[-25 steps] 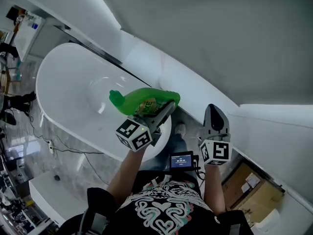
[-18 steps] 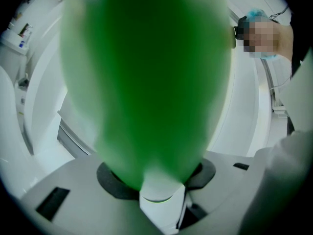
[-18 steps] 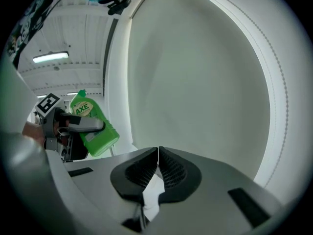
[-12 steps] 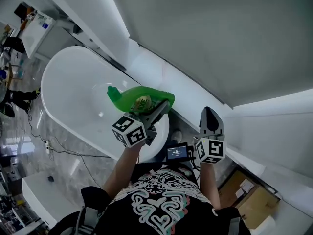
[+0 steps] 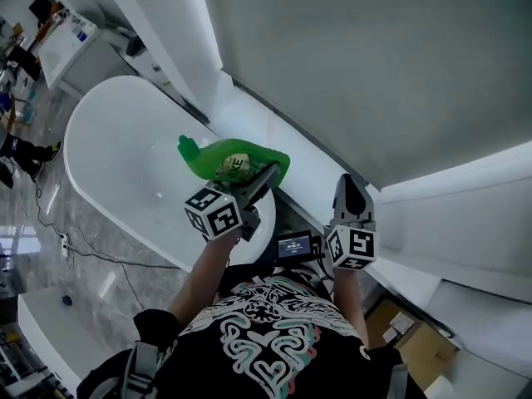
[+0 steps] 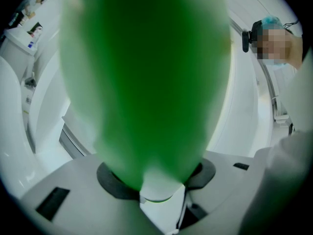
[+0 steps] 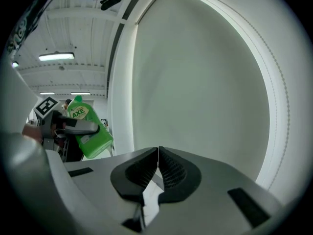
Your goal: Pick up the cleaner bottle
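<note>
Left gripper [image 5: 268,174] clamped on green cleaner bottle [image 5: 235,161] over bathtub [image 5: 116,140]; right gripper [image 5: 349,183] pressed together, empty, beside bathtub.

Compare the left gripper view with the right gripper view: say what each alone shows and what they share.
Only the left gripper view: the left tool's pads pressing both sides of the green bottle, which fills the frame as a blur. Only the right gripper view: the right tool, jaws together and empty, the bottle's label, and a pale wall. Both: the bottle held in the left tool.
</note>
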`<action>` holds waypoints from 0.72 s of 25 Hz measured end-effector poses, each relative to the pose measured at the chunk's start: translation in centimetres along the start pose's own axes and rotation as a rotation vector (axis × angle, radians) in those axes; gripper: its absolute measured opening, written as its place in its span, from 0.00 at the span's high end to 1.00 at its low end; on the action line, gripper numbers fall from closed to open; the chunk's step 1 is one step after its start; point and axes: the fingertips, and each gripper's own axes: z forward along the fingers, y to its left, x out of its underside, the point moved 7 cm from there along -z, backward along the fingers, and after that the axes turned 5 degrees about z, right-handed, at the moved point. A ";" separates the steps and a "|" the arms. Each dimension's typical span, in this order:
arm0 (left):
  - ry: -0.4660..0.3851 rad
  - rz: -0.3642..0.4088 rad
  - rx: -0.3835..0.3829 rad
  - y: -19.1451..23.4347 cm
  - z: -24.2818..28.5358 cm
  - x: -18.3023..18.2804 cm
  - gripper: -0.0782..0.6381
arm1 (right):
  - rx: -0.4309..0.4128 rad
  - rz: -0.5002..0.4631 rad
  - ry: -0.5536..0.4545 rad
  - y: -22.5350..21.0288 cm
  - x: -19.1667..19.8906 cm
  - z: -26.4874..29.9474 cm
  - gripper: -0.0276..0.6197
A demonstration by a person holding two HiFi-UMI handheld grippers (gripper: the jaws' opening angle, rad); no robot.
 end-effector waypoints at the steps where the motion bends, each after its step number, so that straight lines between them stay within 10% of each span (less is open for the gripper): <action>1: -0.007 -0.010 0.002 0.0 0.0 -0.1 0.60 | 0.000 -0.010 0.003 0.2 -0.2 0.1 0.91; 18: -0.022 -0.040 0.017 0.4 0.2 -0.4 0.60 | -0.041 -0.061 0.024 1.7 -0.2 -0.3 0.91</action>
